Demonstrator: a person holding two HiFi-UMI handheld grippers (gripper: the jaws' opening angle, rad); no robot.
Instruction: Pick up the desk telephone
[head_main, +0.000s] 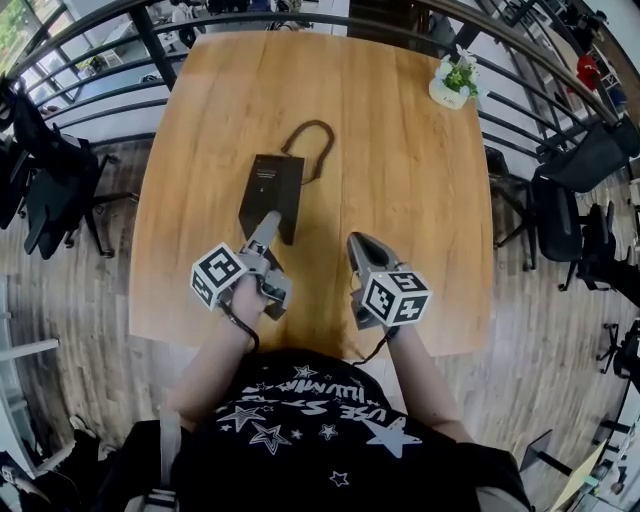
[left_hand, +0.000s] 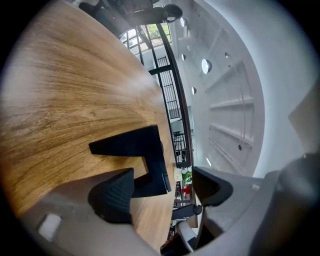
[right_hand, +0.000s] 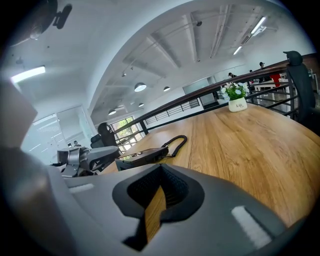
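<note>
Table (head_main: 420, 200): wood; right half and near edge bare; chairs (head_main: 55, 185) close along its left and right edges.
Phone (head_main: 272, 190): black, left of centre, cord (head_main: 312, 140) looping toward the far edge.
Plant (head_main: 455, 80): far right corner.
Left gripper (head_main: 266, 224): jaws wide, empty, at the phone's near end; contact unclear.
Right gripper (head_main: 362, 246): jaws nearly together, empty, above the bare near middle.

The operator wore a black short-sleeved T-shirt (head_main: 320, 420) printed with white stars and white lettering. The grey plastic left gripper (head_main: 266, 224) and grey plastic right gripper (head_main: 355, 242) each bore a white cube with black square markers (head_main: 218, 275) and a thin black cable (head_main: 241, 330). Their fingers (left_hand: 114, 196) were faced with black dimpled pads.
</note>
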